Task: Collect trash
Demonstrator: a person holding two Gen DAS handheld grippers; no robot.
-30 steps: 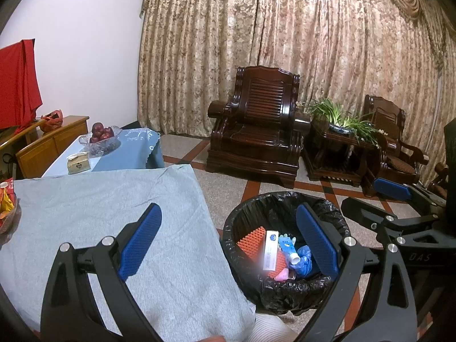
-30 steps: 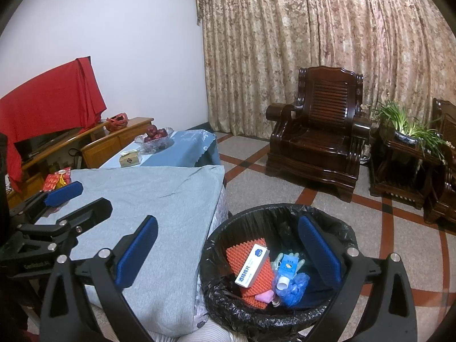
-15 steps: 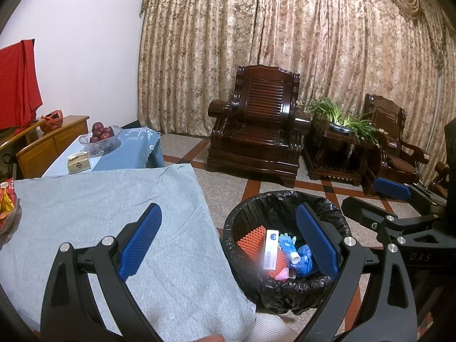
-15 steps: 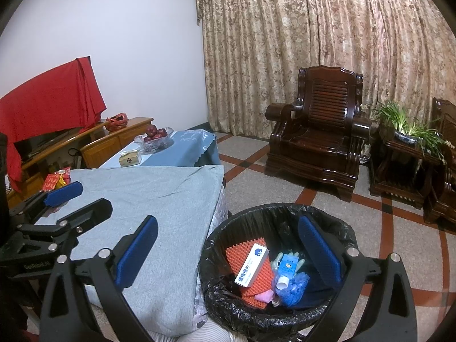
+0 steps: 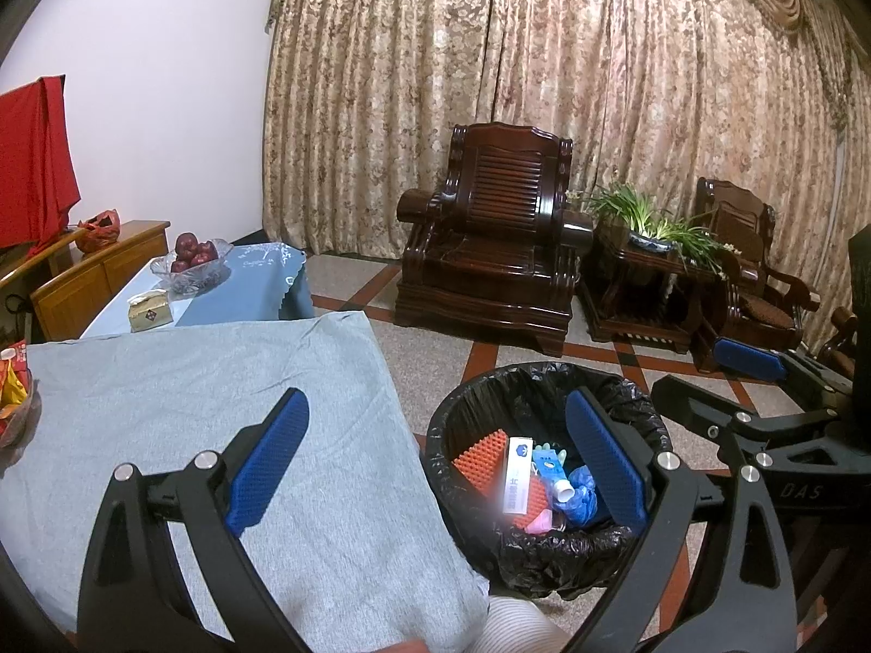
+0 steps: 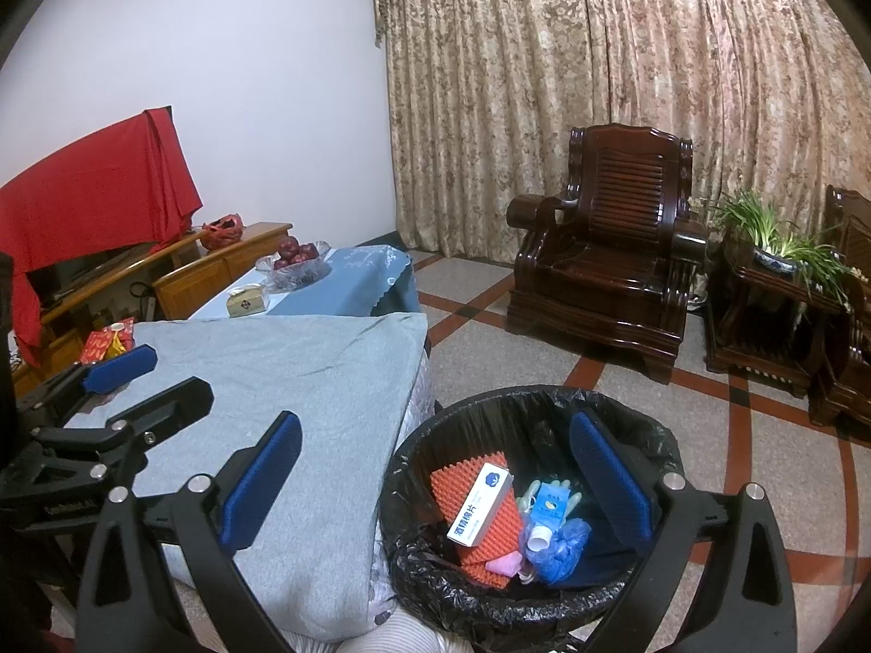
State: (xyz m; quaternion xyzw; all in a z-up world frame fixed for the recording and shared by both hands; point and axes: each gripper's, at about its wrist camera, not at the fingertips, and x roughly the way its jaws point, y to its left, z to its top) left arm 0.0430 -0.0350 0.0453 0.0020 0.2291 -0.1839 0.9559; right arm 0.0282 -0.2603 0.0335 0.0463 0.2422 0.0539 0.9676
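A bin with a black liner (image 5: 473, 408) (image 6: 424, 560) stands on the floor beside the grey-clothed table (image 5: 190, 381) (image 6: 305, 359). In it lie an orange ridged pad (image 6: 462, 484), a white box (image 5: 517, 468) (image 6: 480, 503), a blue-and-white tube (image 6: 547, 511) and crumpled blue plastic (image 6: 560, 549). My left gripper (image 5: 435, 457) is open and empty, held over the table edge and the bin. My right gripper (image 6: 433, 484) is open and empty above the bin. Each gripper shows in the other's view, the right gripper (image 5: 762, 381) at right and the left gripper (image 6: 109, 381) at left.
A bowl of red fruit (image 5: 190, 258) and a small box (image 5: 149, 313) sit on the blue-clothed table behind. Red snack packets (image 6: 106, 340) lie at the grey table's left edge. Dark wooden armchairs (image 5: 490, 250) and a plant stand (image 5: 648, 250) line the curtain.
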